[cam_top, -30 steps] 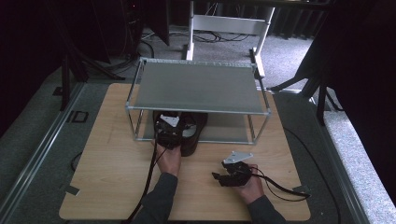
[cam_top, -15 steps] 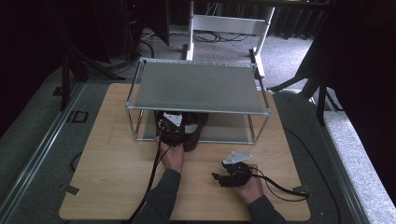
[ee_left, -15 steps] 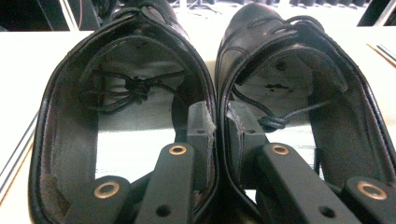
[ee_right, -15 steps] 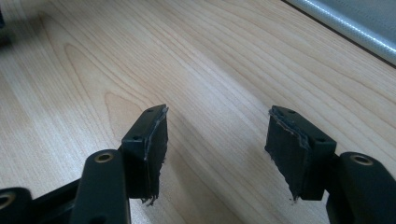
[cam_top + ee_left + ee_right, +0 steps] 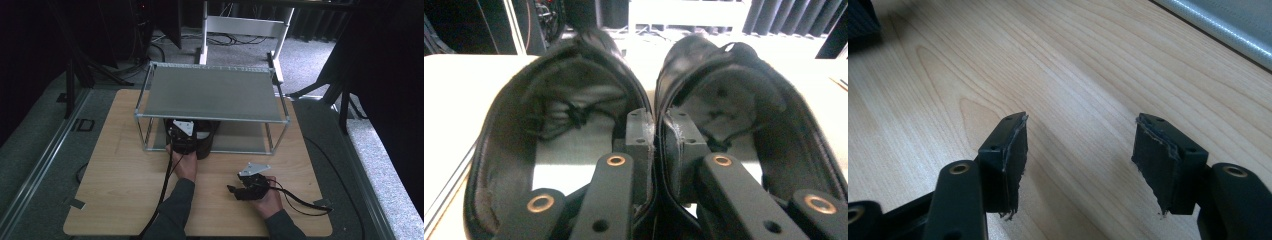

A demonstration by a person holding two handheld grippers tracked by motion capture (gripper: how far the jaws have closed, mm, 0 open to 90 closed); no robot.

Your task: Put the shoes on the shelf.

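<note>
1. From the high view, your left hand (image 5: 184, 165) holds the left gripper (image 5: 181, 134) at the front edge of a two-level metal rack (image 5: 210, 92) standing on the wooden table (image 5: 115, 180). The gripper reaches under the rack's upper shelf, onto the lower shelf, where a pair of black shoes (image 5: 200, 140) sits, partly hidden by the shelf above. Your right hand (image 5: 265, 197) rests on the table near its front edge, well apart from the rack, holding the right gripper (image 5: 239, 190) low over the bare wood, its jaws pointing to the left. A black cable (image 5: 162, 195) trails from the left gripper back along your sleeve.

2. From the left gripper view, your left gripper (image 5: 655, 135) is pinched tight on the two inner side walls of the shoes, pressed together between its pads. One jaw sits inside the left shoe (image 5: 559, 150), the other inside the right shoe (image 5: 744, 130). Both openings face you, and laces show inside the left shoe.

3. From the right gripper view, your right gripper (image 5: 1080, 150) has its jaws spread wide, with bare wood grain between them. The pads (image 5: 1015, 160) look frayed at their edges.
</note>
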